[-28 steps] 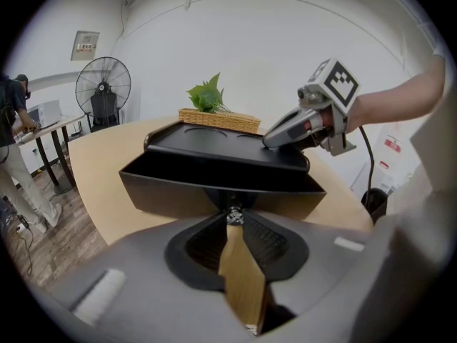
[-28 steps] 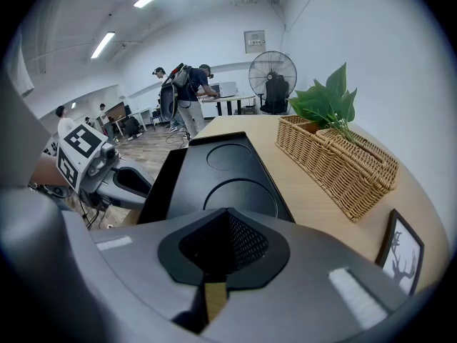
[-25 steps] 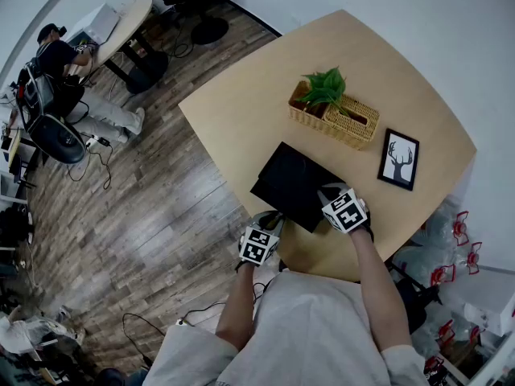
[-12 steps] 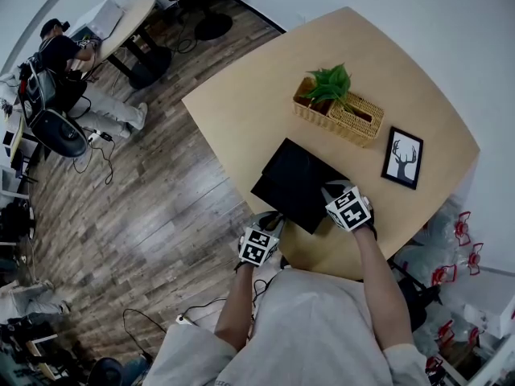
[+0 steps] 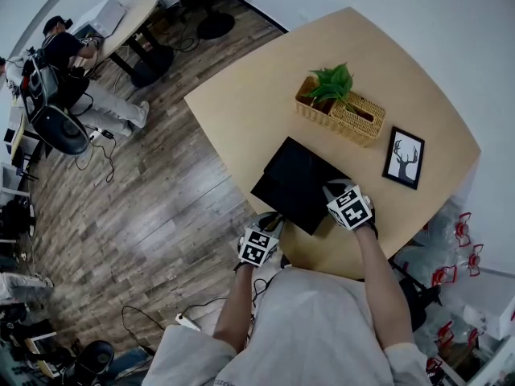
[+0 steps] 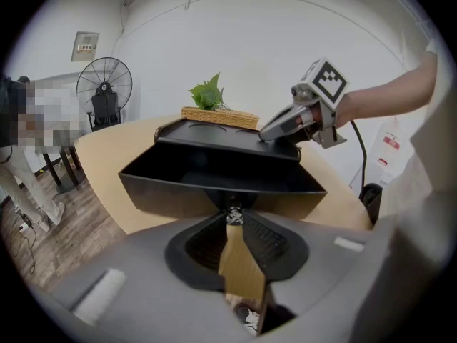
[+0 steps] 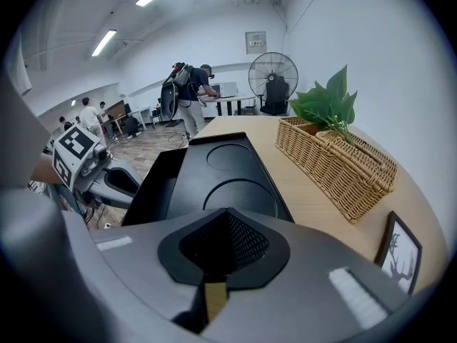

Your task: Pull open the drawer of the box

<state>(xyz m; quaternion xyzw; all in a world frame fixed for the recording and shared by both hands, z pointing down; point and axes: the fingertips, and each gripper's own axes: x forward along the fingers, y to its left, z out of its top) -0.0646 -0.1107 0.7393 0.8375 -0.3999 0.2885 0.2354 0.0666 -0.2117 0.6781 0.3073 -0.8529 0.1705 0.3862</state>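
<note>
Pulling looks part done: your left gripper (image 6: pixel 233 216) has its jaws pinched together on the small knob (image 6: pixel 232 209) at the middle of the drawer (image 6: pixel 214 181) front. The drawer sits well out of the box (image 7: pixel 228 170), on the box's side facing you. Its long axis runs crosswise to your jaws, so the pull goes straight back, away from the box. Your right gripper (image 7: pixel 226 221), jaws closed on nothing, rests its tip on the box's top near the drawer-side edge. Left is nearer the front; pull square or the drawer likely binds.
</note>
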